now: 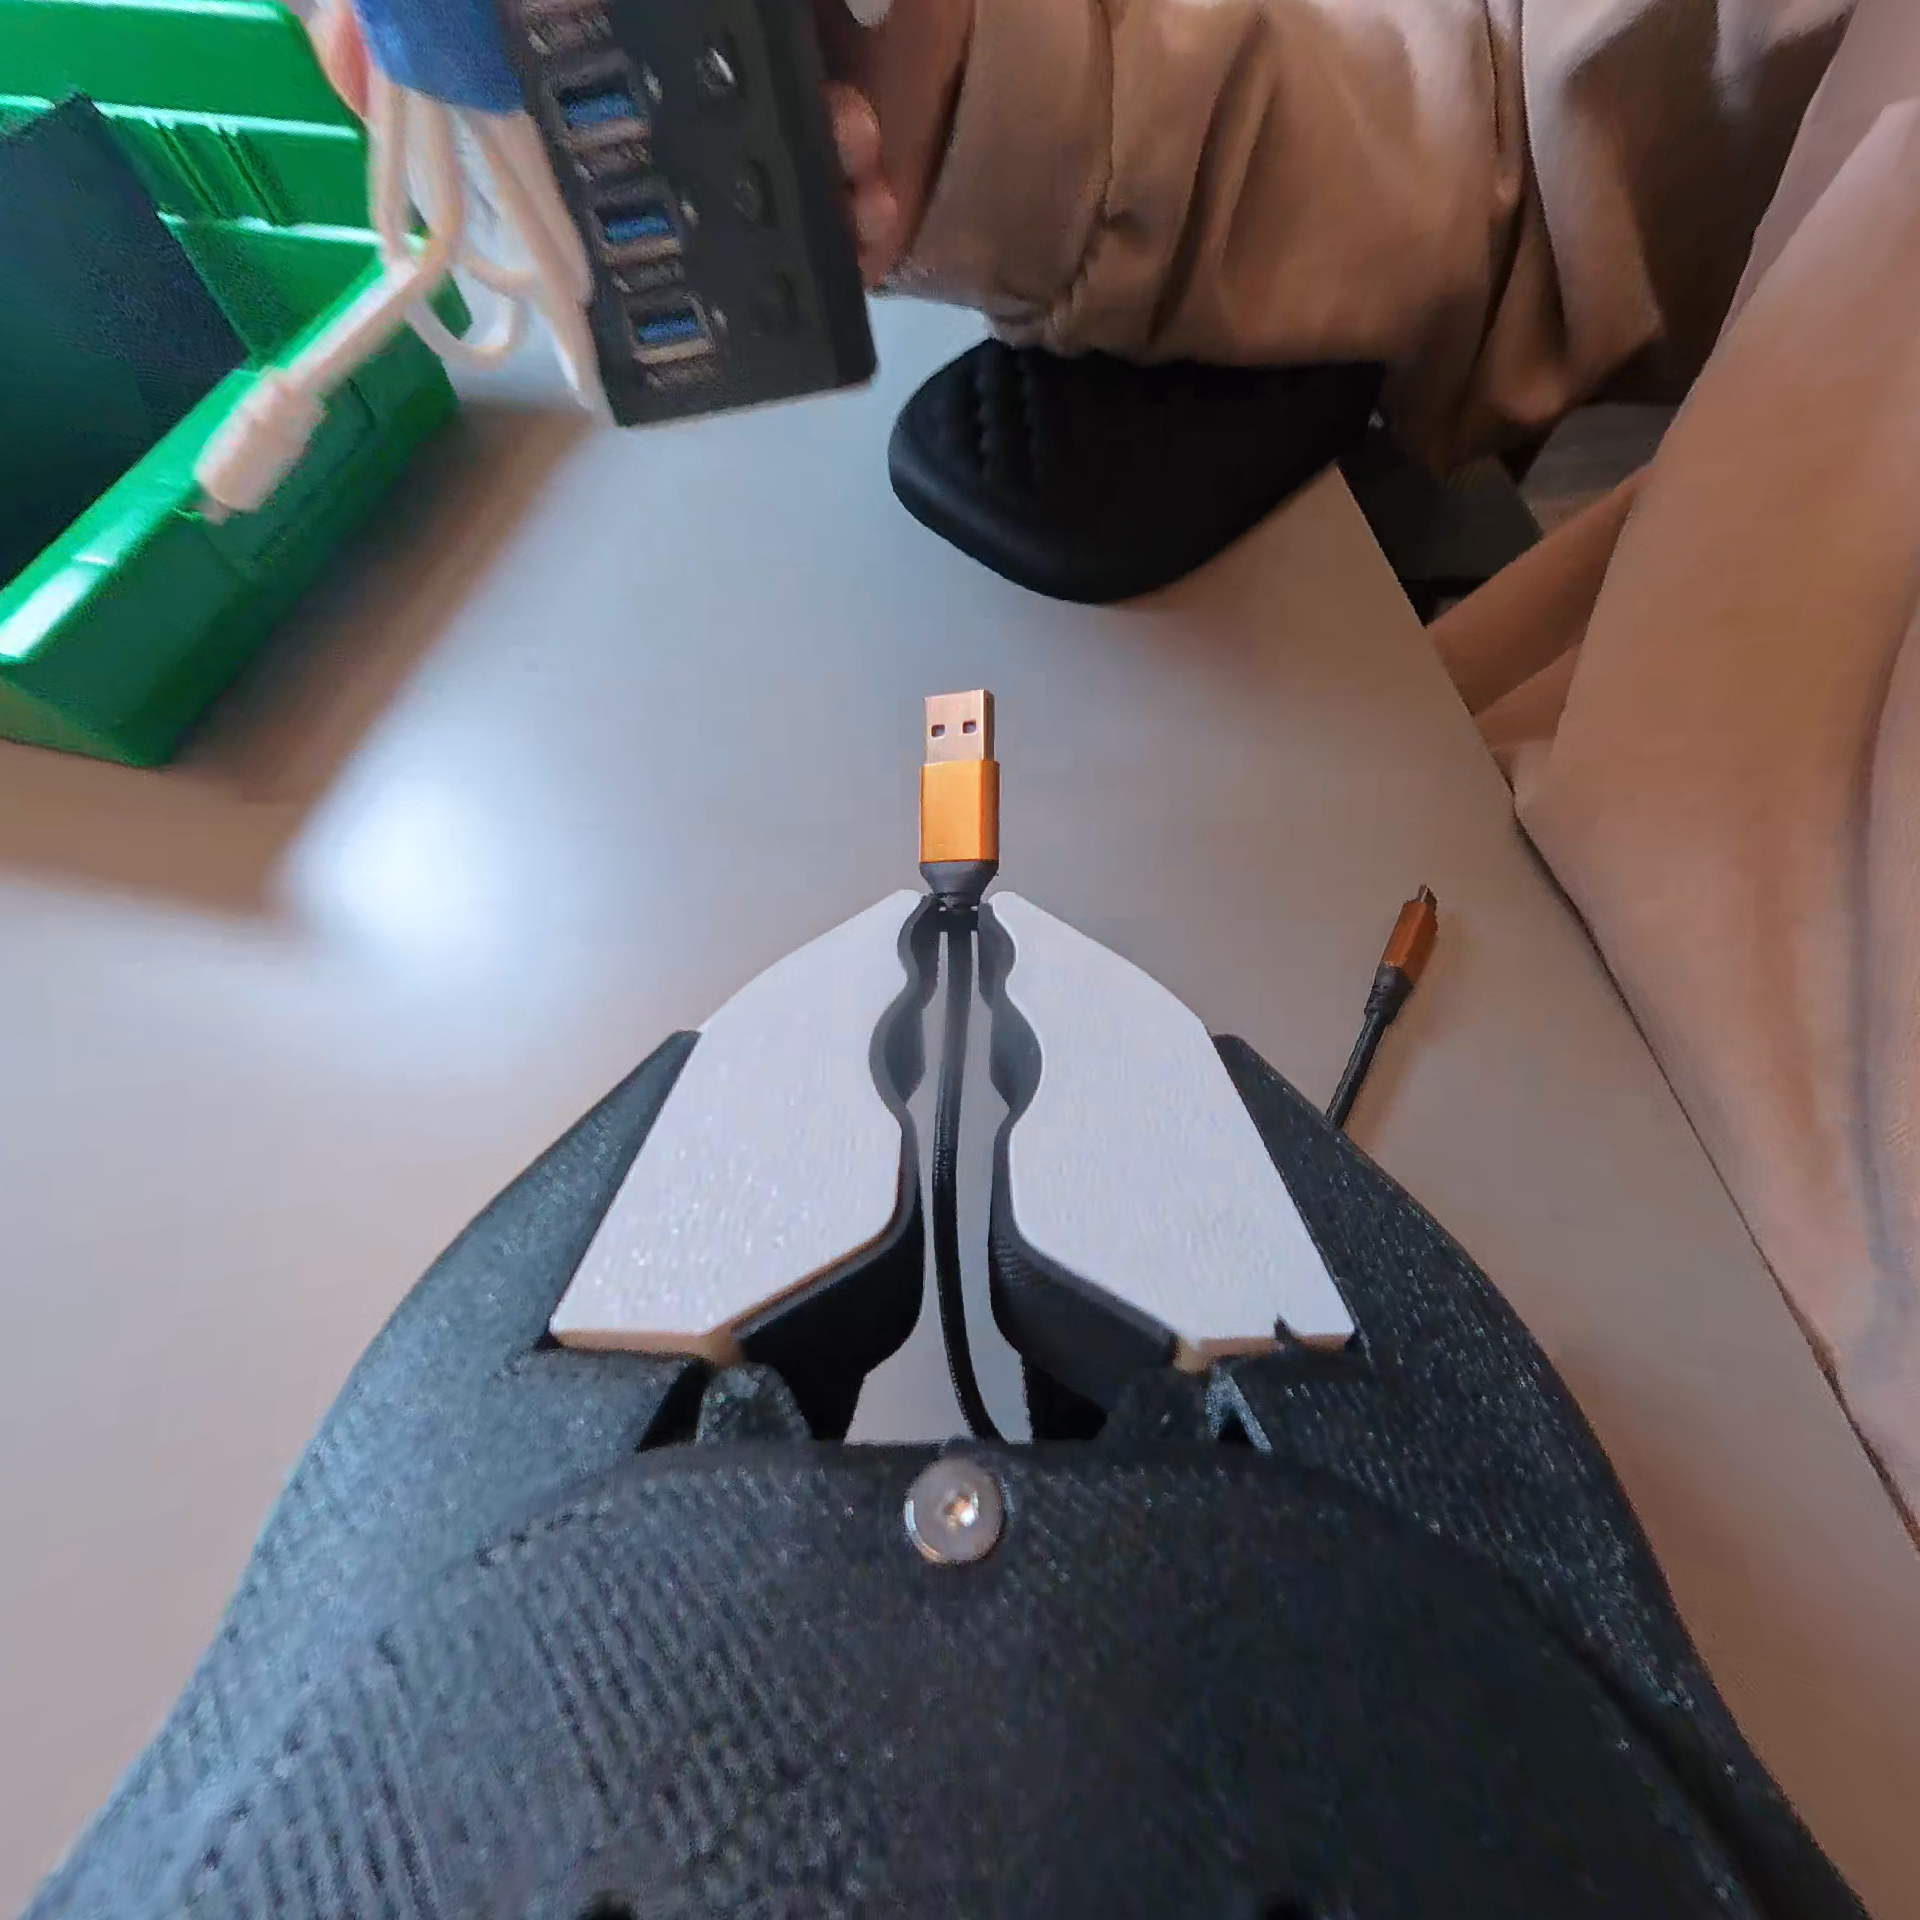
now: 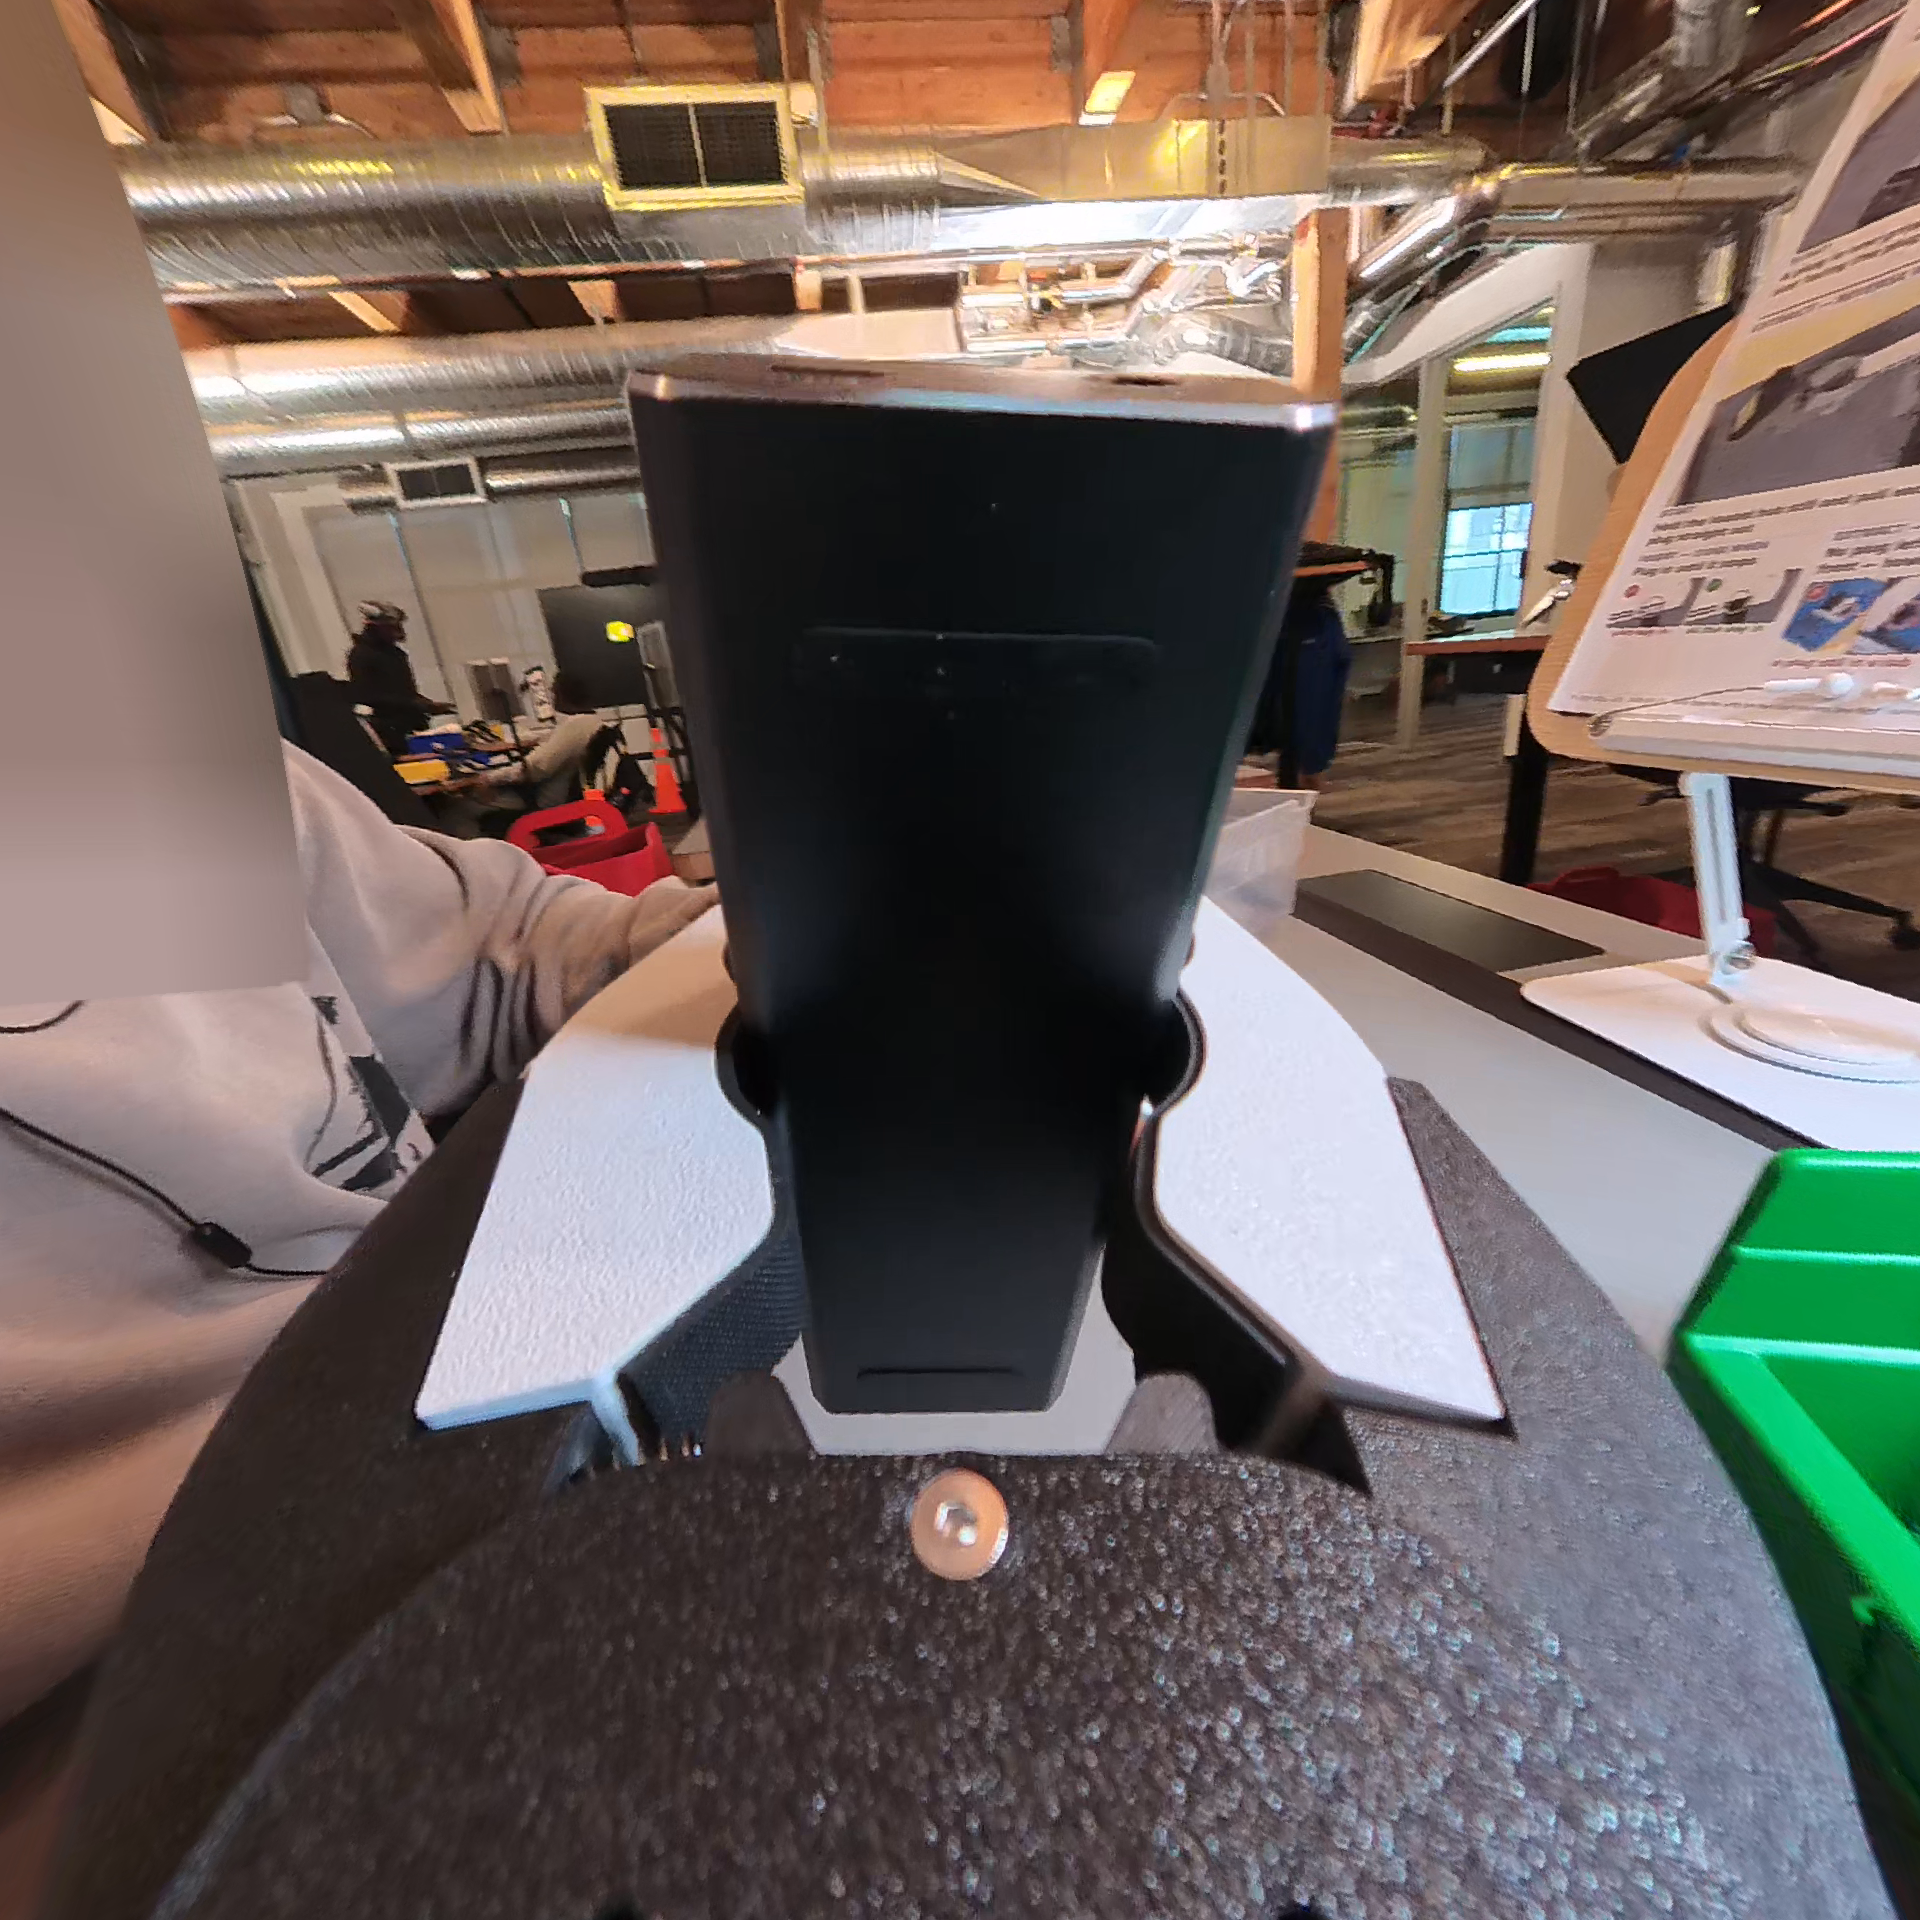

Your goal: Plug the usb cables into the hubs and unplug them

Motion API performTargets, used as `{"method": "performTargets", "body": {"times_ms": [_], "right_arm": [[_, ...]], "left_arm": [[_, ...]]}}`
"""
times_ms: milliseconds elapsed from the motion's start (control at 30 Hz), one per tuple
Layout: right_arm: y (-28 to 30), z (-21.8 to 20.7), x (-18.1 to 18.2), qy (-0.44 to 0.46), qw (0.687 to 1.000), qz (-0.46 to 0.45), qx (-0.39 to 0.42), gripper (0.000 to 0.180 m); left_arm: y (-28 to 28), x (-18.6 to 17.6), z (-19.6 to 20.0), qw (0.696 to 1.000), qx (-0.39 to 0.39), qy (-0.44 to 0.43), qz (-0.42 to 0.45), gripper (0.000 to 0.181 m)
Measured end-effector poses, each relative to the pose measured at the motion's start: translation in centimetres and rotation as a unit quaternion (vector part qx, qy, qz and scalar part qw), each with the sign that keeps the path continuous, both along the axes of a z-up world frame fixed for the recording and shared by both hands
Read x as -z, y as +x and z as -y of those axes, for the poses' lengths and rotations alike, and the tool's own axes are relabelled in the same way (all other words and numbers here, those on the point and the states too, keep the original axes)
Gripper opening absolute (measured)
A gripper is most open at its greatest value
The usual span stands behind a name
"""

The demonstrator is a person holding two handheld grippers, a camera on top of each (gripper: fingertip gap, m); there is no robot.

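Observation:
My left gripper [image 1: 956, 902] is shut on a black braided cable [image 1: 951, 1195] just behind its orange USB-A plug [image 1: 958, 795], which sticks out forward above the table. The cable's other small orange plug [image 1: 1408, 940] lies on the table at the right. A black USB hub [image 1: 707, 197] with blue ports hangs in the air at the upper left, ports facing the plug, well apart from it. In the right wrist view my right gripper [image 2: 961, 997] is shut on that black hub [image 2: 966, 779], held upright with its plain back toward the camera.
A green divided bin [image 1: 156, 582] stands at the left and also shows in the right wrist view [image 2: 1808, 1382]. White cables [image 1: 416, 281] dangle by the hub. A black case [image 1: 1101, 478] lies near the table edge. A tan sleeve [image 1: 1299, 166] is at the right. A stand with instruction sheets [image 2: 1766, 499] is at the far right. The grippers' ends are close to 15 cm from one another.

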State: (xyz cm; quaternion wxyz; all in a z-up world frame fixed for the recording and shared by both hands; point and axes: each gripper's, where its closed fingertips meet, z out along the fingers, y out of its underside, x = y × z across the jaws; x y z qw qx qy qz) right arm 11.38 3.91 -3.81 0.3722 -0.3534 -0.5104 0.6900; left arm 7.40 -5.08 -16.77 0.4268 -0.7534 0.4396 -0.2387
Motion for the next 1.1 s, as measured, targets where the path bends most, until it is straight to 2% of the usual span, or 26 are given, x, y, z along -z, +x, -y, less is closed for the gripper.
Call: {"method": "performTargets", "body": {"times_ms": [167,333,600,733,867,1000,1100], "right_arm": [[0.0,1.6,0.1,-0.027,0.998,-0.001,-0.058,0.072],[-0.4,3.2,1.2,-0.027,0.994,0.018,-0.104,0.072],[-0.9,5.3,2.5,-0.021,0.987,0.047,-0.155,0.072],[-1.5,6.4,3.5,0.007,0.985,0.07,-0.16,0.072],[-2.0,6.7,4.0,0.022,0.986,0.081,-0.143,0.072],[-1.8,5.8,4.0,0.036,0.989,0.088,-0.113,0.072],[-1.8,5.9,4.2,0.044,0.988,0.093,-0.119,0.072]], "left_arm": [[-0.3,-1.5,-1.1,0.998,-0.052,0.015,0.008,0.008],[-0.4,-3.7,-1.0,0.996,-0.073,0.04,-0.013,0.008],[-4.9,-6.5,-2.0,0.984,-0.15,0.058,-0.078,0.007],[-4.3,-7.8,-2.6,0.981,-0.127,0.042,-0.138,0.007],[-2.2,-6.4,-3.2,0.977,-0.068,0.01,-0.203,0.008],[-1.1,-7.0,-3.2,0.985,-0.038,-0.008,-0.166,0.007],[-2.7,-6.8,-3.9,0.98,-0.057,-0.011,-0.192,0.007]]}}
